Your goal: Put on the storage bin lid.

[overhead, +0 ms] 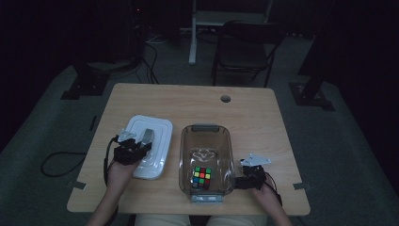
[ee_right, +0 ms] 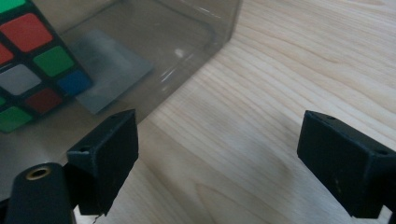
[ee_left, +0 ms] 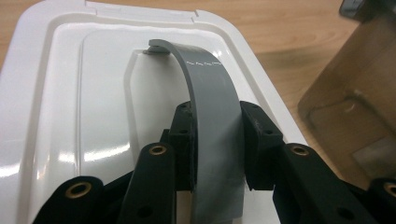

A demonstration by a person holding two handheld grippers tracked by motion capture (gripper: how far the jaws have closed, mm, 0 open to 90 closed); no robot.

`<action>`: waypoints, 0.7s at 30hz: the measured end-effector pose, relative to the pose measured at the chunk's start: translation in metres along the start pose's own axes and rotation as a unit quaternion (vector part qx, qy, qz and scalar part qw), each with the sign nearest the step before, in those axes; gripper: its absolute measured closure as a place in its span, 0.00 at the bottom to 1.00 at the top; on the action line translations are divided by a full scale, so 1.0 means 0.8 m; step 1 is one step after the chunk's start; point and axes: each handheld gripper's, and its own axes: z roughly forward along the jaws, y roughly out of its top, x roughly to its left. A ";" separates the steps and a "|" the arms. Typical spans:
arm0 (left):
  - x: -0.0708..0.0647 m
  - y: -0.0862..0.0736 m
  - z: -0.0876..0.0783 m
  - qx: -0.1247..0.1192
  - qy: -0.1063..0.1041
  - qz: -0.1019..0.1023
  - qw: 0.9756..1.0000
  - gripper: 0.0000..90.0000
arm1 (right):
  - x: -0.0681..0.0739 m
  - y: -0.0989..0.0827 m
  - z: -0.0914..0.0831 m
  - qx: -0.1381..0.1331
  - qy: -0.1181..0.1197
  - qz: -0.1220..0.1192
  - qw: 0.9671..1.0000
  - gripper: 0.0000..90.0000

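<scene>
Dim floor and a folding chair (overhead: 244,47) lie beyond the light wooden table (overhead: 197,101), where we see a white lid (overhead: 150,146) lying flat left of a clear plastic bin (overhead: 206,160) that holds a colour cube (overhead: 202,177). Our left gripper (overhead: 143,147) is clenched on the lid's grey arched handle (ee_left: 212,116) — in the left gripper view the strap runs straight up between the two black jaws, both pads pressed against its sides. Our right gripper (overhead: 237,183) hangs released just beside the bin's near right corner — jaws wide apart over bare wood, nothing between them.
</scene>
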 end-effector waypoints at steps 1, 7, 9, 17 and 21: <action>0.002 0.002 -0.005 -0.005 0.000 -0.003 1.000 0.78 | 0.001 0.000 0.001 0.001 0.003 0.000 1.000 0.14; 0.007 0.014 -0.031 -0.021 -0.006 -0.002 1.000 0.78 | 0.011 0.005 0.008 0.004 0.015 -0.010 1.000 0.14; 0.006 0.019 -0.040 -0.028 -0.012 -0.001 1.000 0.78 | 0.015 0.008 0.011 0.004 0.016 -0.014 1.000 0.14; -0.004 0.040 -0.077 -0.049 -0.035 0.021 0.998 0.78 | 0.032 0.017 0.025 0.007 0.027 -0.028 0.999 0.14; -0.006 0.049 -0.086 -0.057 -0.043 0.025 0.997 0.78 | 0.040 0.024 0.033 0.006 0.028 -0.037 0.999 0.14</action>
